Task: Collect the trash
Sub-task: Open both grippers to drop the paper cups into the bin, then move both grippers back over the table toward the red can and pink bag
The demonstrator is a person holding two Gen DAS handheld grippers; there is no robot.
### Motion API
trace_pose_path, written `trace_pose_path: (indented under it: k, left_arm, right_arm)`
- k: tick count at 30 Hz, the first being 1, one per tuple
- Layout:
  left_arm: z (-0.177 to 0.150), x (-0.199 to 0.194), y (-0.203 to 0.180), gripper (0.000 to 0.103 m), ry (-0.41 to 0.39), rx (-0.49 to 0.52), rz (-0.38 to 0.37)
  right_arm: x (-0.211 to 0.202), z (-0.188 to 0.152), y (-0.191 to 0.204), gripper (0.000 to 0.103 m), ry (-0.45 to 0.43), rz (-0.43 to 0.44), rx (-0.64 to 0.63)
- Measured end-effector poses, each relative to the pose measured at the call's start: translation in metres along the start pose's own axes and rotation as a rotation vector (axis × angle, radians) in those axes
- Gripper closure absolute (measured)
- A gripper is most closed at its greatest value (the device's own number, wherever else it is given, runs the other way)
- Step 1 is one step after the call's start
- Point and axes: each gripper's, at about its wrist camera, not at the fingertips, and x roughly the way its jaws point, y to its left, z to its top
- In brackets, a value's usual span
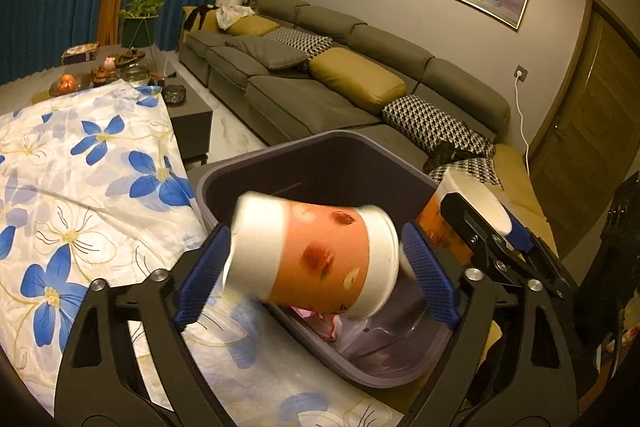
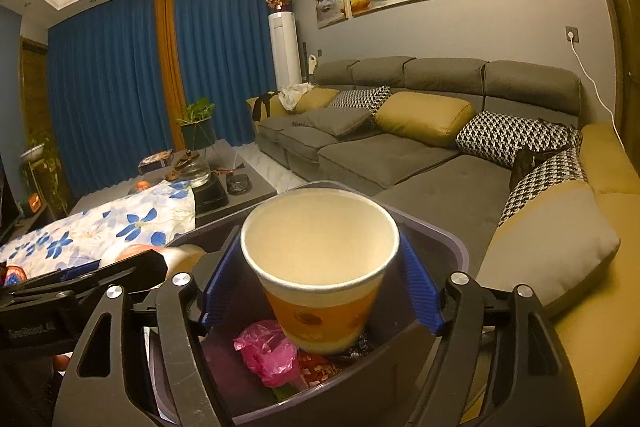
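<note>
A dark bin [image 1: 320, 155] stands beside the cloth-covered table, with a pink plastic bag [image 2: 268, 351] and other scraps inside. My left gripper [image 1: 316, 239] hangs over the bin's near rim, open. An orange-and-white paper cup [image 1: 316, 259] lies sideways and blurred between its blue pads, with a gap at the right pad. My right gripper [image 2: 320, 233] is over the bin [image 2: 452, 239], shut on a second paper cup [image 2: 320, 279]. That cup is upright, its round rim touching both pads. The same cup [image 1: 472, 199] shows at the right of the left wrist view.
A blue-flowered cloth [image 1: 80, 167] covers the table left of the bin. A grey sofa [image 1: 320, 95] with yellow and checked cushions runs behind and to the right. A low table [image 2: 224, 183] with a glass jar and small items stands further back.
</note>
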Motion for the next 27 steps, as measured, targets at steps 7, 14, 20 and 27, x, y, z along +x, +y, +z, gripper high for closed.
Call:
trace_pose_path:
  k: [7,14,20,27]
  left_arm:
    - [-0.003,-0.007,0.01,0.012,-0.005,-0.041,0.0]
    - [-0.014,-0.048,0.026,0.012,-0.065,-0.061,0.1]
    - [-0.031,-0.107,0.045,0.012,-0.148,-0.063,0.263]
    - [-0.061,-0.185,0.077,0.012,-0.221,-0.09,0.436]
  right_arm:
    - [-0.008,-0.001,-0.008,0.023,-0.002,-0.005,0.033]
    - [-0.044,-0.003,0.004,0.016,-0.05,0.018,0.016]
    - [-0.068,-0.013,0.027,0.015,-0.058,0.052,-0.028]
    - [-0.096,-0.023,0.058,0.015,-0.056,0.14,-0.046]
